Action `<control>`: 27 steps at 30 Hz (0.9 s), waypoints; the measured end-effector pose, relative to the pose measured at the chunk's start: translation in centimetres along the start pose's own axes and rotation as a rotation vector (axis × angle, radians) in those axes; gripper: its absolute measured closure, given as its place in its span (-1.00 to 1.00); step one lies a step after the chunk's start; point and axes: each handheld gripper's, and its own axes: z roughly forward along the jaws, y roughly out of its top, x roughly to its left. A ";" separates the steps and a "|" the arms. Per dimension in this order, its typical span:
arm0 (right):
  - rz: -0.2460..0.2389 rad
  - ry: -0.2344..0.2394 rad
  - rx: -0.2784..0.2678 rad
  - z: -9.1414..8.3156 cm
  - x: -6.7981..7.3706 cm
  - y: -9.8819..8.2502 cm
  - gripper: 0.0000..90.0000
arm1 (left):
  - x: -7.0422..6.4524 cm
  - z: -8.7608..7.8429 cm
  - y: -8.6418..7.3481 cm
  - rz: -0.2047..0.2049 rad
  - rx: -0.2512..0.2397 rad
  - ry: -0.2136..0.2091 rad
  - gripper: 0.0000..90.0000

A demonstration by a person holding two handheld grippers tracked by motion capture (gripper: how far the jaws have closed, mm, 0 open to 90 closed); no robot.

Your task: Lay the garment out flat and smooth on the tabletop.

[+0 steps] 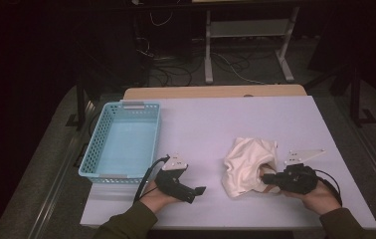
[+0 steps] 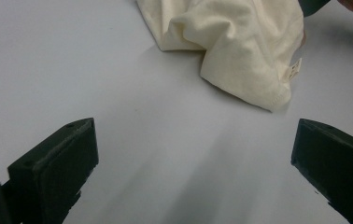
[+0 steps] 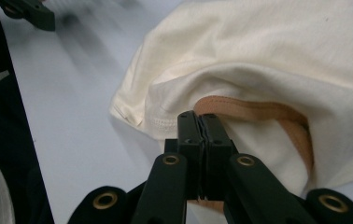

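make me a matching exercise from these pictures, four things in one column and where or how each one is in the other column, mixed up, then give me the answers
1. basket
2. cream garment
3. left gripper
4. right gripper

A. jaws wide apart over bare table
B. crumpled, right of the table's middle
C. light blue, empty, at the table's left edge
D. jaws shut on the tan band at the garment's edge

Pairs: 1-C, 2-B, 3-A, 4-D

No words, brands or numbers can be read anywhere. The cream cloth (image 2: pixel 240 42) carries a small white tag (image 2: pixel 295 68) at its hem, seen in the left gripper view; it may bear print, but it is too small and blurred to make out
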 end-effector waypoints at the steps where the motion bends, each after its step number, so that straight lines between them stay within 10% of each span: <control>1: 0.000 0.002 -0.005 -0.1 0.0 0.1 0.93 | 0.0 0.0 0.0 0.000 0.000 0.000 -1.00; 27: -0.019 -0.015 -0.131 -0.6 -0.8 3.4 0.93 | -0.1 0.1 0.0 -0.003 0.005 0.004 -1.00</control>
